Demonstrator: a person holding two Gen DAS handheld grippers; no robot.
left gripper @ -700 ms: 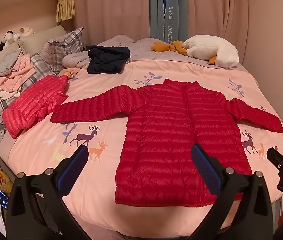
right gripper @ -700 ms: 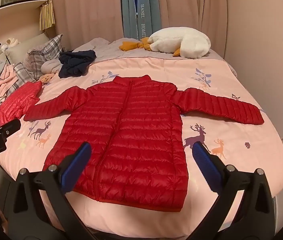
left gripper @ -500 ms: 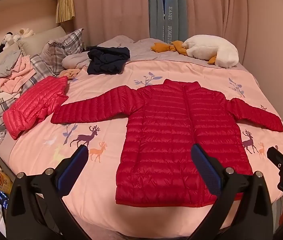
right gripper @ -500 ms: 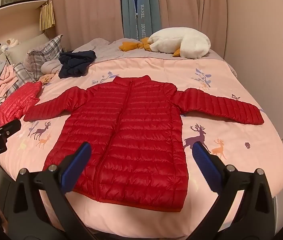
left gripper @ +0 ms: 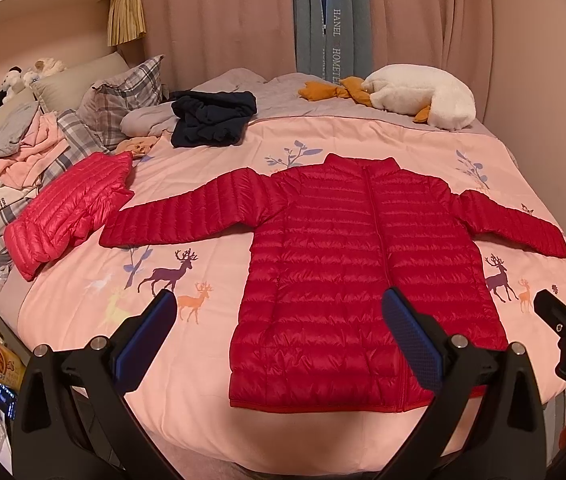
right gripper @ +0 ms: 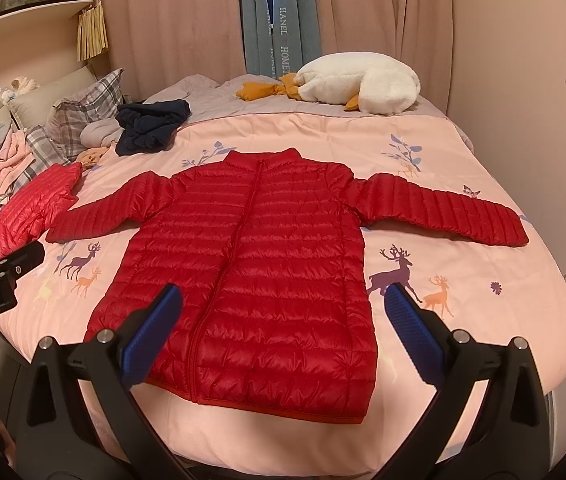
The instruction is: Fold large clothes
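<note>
In the left wrist view, the left gripper (left gripper: 279, 314) has its jaws wide apart and nothing is between them. It points down toward the bed (left gripper: 219, 240), above the near edge. The red puffer jacket (left gripper: 347, 280) lies flat ahead of it, front up and zipped, with both sleeves spread out to the sides. Its hem is just in front of the right finger. To the left of the gripper, farther away, a folded pink puffer jacket (left gripper: 71, 208) lies touching the end of the sleeve. The right gripper's tip shows at the right edge.

In the right wrist view, the right gripper (right gripper: 283, 310) is also wide open and empty. The red puffer jacket (right gripper: 259, 272) lies ahead, mostly between the fingers and to the left. Beyond it a white plush goose (right gripper: 363, 84) rests near the curtain.
</note>
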